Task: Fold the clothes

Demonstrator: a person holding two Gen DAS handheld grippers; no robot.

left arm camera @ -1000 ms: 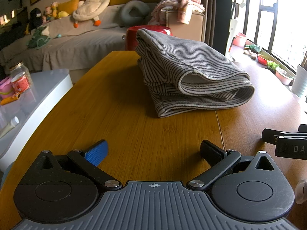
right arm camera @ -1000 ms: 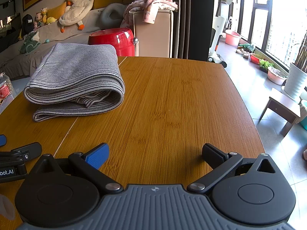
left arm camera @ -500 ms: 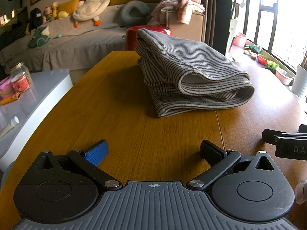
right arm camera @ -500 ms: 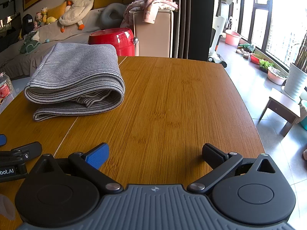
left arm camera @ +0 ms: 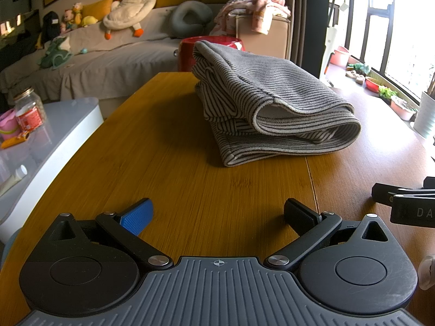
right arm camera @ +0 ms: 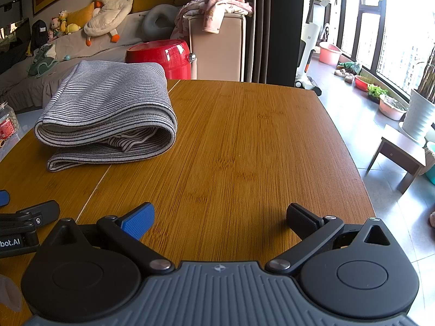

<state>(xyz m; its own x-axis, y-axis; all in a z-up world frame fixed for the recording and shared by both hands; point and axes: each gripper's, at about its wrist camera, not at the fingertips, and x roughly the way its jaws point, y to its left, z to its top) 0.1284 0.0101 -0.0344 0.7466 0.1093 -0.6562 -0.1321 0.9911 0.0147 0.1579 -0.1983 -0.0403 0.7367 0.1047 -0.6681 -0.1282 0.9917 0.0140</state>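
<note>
A grey striped garment (left arm camera: 272, 108) lies folded in a thick bundle on the wooden table (left arm camera: 163, 163); it also shows in the right wrist view (right arm camera: 108, 114) at the left. My left gripper (left arm camera: 217, 214) is open and empty, low over the table, well short of the garment. My right gripper (right arm camera: 220, 217) is open and empty, to the right of the garment over bare wood. Each gripper's finger shows at the edge of the other's view.
A red drum stool (right arm camera: 163, 57) and a beige box draped with pink clothes (right arm camera: 217, 27) stand beyond the table's far end. A white side table with a jar (left arm camera: 27, 108) is at the left. The table's right edge (right arm camera: 361, 176) drops to the floor.
</note>
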